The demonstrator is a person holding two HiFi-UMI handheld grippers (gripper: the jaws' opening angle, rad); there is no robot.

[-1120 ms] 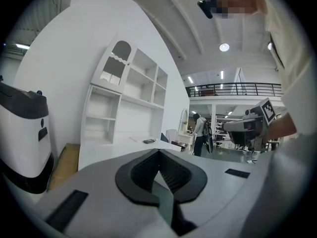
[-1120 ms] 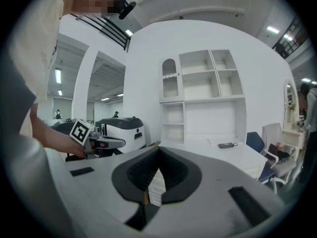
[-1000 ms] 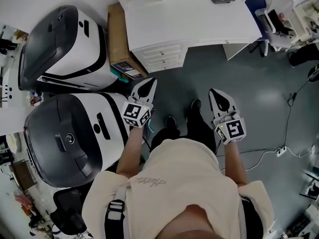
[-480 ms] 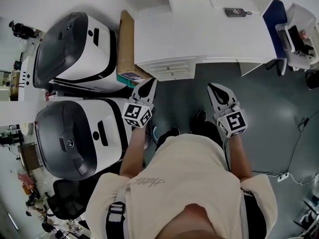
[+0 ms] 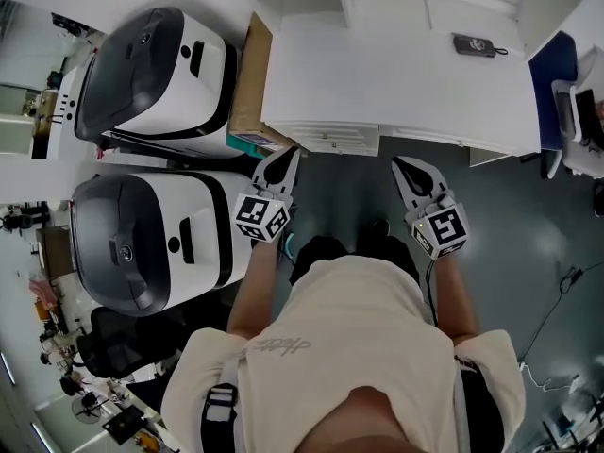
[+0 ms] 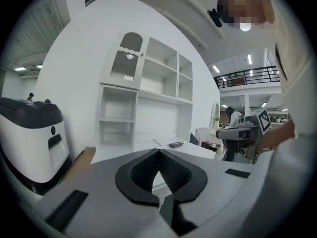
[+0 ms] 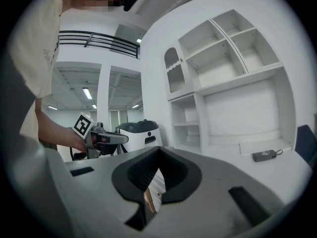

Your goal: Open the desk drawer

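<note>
The white desk (image 5: 396, 74) stands ahead, with its stack of drawers (image 5: 330, 140) under the left end of the top. My left gripper (image 5: 293, 152) is held out just short of the drawer fronts, its jaws shut with nothing between them. Level with it, my right gripper (image 5: 396, 162) points at the dark gap under the desk, to the right of the drawers. Its jaws also meet at the tips and hold nothing. In the left gripper view the left gripper (image 6: 159, 150) faces the desk top and the shelf unit (image 6: 148, 103) on it. In the right gripper view the right gripper (image 7: 159, 148) shows closed tips.
Two big white-and-black machines (image 5: 151, 74) (image 5: 142, 243) fill the floor at left. A cardboard box (image 5: 247, 83) stands between the upper one and the desk. A small black device (image 5: 475, 44) lies on the desk top. A blue chair (image 5: 552, 74) is at the right.
The desk and drawers have come nearer in the head view as the person stepped forward. Both grippers stayed shut and now sit close to the desk's front edge.
</note>
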